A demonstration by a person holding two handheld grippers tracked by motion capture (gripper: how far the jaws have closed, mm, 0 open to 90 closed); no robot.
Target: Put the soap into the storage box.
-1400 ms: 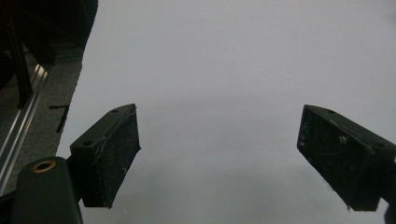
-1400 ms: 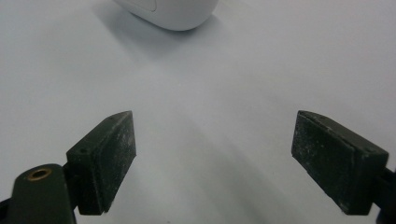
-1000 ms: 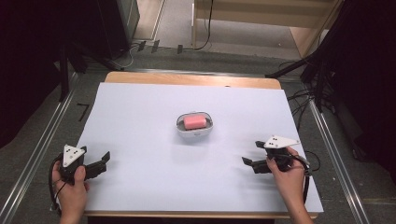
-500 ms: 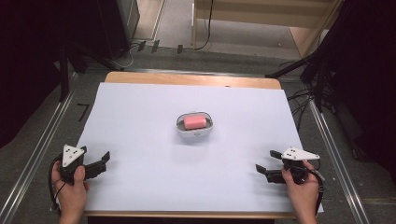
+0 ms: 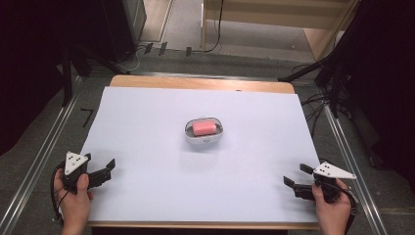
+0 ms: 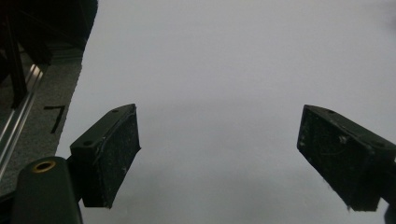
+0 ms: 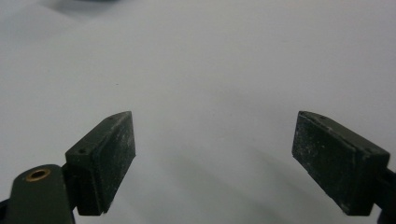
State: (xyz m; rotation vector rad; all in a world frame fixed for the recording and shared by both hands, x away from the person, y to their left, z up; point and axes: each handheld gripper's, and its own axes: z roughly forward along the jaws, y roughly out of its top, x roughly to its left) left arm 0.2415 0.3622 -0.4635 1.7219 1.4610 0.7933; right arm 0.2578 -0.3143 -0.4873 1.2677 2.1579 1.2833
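The worktop (image 5: 147, 127) is covered by a white sheet. A small white dish (image 5: 204, 138) holding a pink block (image 5: 204, 128) stands at its centre. The left gripper (image 5: 108, 168) rests near the near-left corner, the right gripper (image 5: 297, 175) near the near-right corner; both have jaws apart and empty. Both are well apart from the dish. Judged step: rest position; any next move requires a reach toward centre.

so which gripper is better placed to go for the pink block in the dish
Roughly even, slight edge to the left gripper: both rest open at the near corners, and the dish holding the pink block sits marginally nearer it than the right gripper.
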